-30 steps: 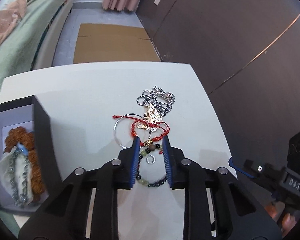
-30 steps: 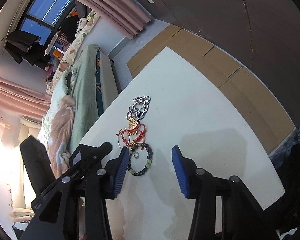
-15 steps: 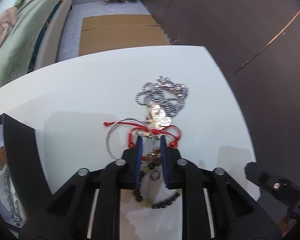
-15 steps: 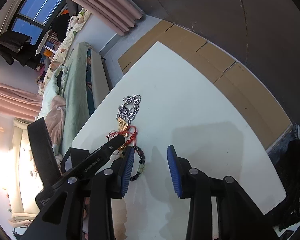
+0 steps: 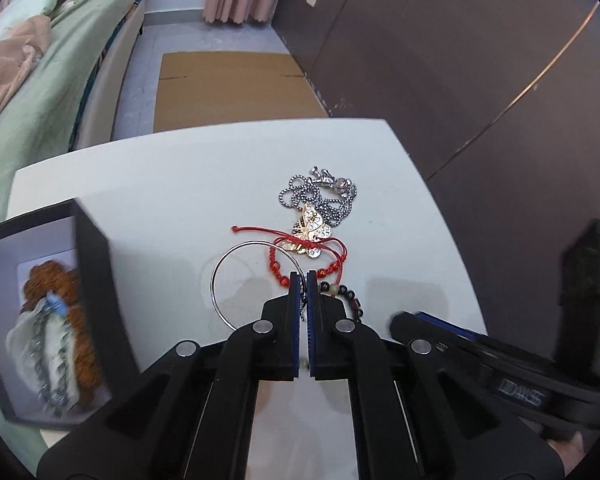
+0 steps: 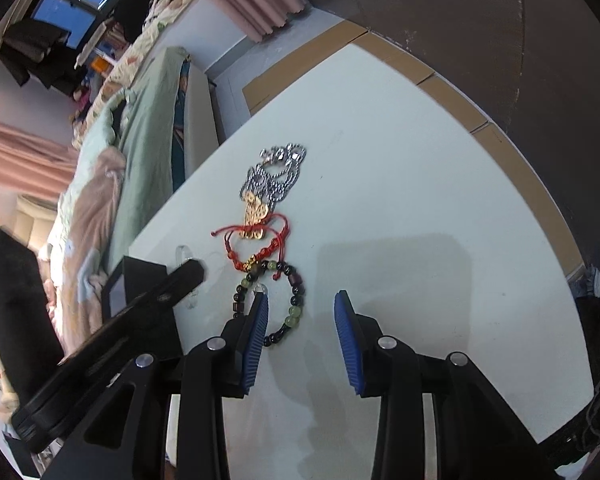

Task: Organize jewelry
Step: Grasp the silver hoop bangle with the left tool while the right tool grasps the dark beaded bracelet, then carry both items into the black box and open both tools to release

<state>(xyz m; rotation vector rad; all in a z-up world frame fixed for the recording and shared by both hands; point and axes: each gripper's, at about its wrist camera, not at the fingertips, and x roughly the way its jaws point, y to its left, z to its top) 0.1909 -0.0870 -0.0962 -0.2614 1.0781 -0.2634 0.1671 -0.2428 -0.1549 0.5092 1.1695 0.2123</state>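
A jewelry pile lies on the white table [image 5: 160, 208]: a silver ball chain [image 5: 320, 196], a gold butterfly pendant [image 5: 310, 232], a red cord bracelet [image 5: 300, 256], a thin silver bangle [image 5: 216, 280] and a dark-and-green bead bracelet [image 6: 296, 300]. My left gripper [image 5: 303, 280] is shut on a small silver piece, apparently the little ring, held just above the pile's near edge. My right gripper [image 6: 300, 300] is open and empty, its left pad beside the bead bracelet. An open black box [image 5: 88, 264] at left holds an orange bead string and a silver chain on white cloth.
A bed with green bedding [image 5: 40, 60] stands beyond the table's left side. Flat cardboard [image 5: 228, 88] lies on the floor past the far edge. A dark wall [image 5: 460, 60] runs along the right. The table's right edge is close to the right gripper.
My left gripper moved forward into the pile, closed its jaws on the small silver piece and drew back a little. The right gripper came nearer the bead bracelet, still open.
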